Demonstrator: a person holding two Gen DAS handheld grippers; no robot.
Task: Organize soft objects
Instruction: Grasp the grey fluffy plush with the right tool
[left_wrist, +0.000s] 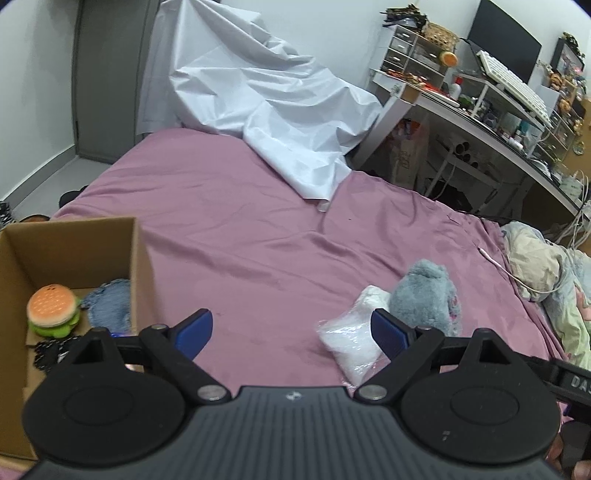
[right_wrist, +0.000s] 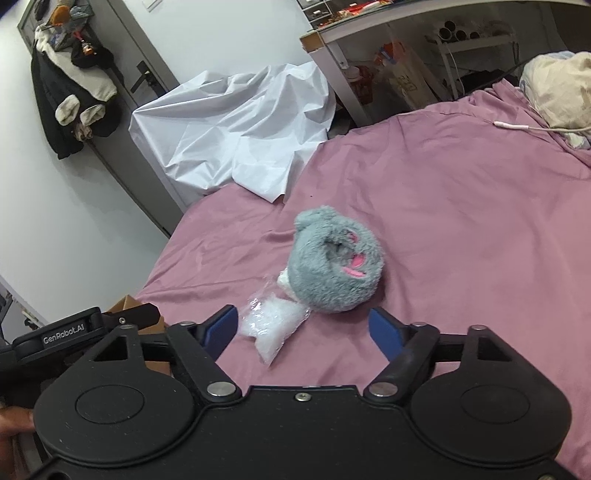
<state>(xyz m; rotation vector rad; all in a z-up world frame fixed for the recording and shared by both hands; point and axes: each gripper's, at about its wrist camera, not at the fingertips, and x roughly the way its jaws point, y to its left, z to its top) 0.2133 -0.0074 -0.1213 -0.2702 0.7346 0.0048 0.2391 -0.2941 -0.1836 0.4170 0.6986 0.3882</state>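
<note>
A grey fluffy plush (right_wrist: 334, 260) with pink marks lies on the pink bed sheet (right_wrist: 461, 206); it also shows in the left wrist view (left_wrist: 424, 295). A clear bag of white stuffing (right_wrist: 271, 326) lies against it, also seen in the left wrist view (left_wrist: 351, 339). A cardboard box (left_wrist: 138, 258) at the left holds a burger plush (left_wrist: 53, 308) and a blue denim piece (left_wrist: 110, 304). My left gripper (left_wrist: 291, 332) is open and empty over the sheet. My right gripper (right_wrist: 304, 330) is open and empty just before the bag and plush.
A crumpled white sheet (left_wrist: 273, 110) lies at the bed's far end. A cluttered desk (left_wrist: 480, 110) stands right of the bed. Bedding (left_wrist: 543, 266) and a white cable (left_wrist: 517, 277) lie at the right. A door with hung clothes (right_wrist: 74, 92) is at the left.
</note>
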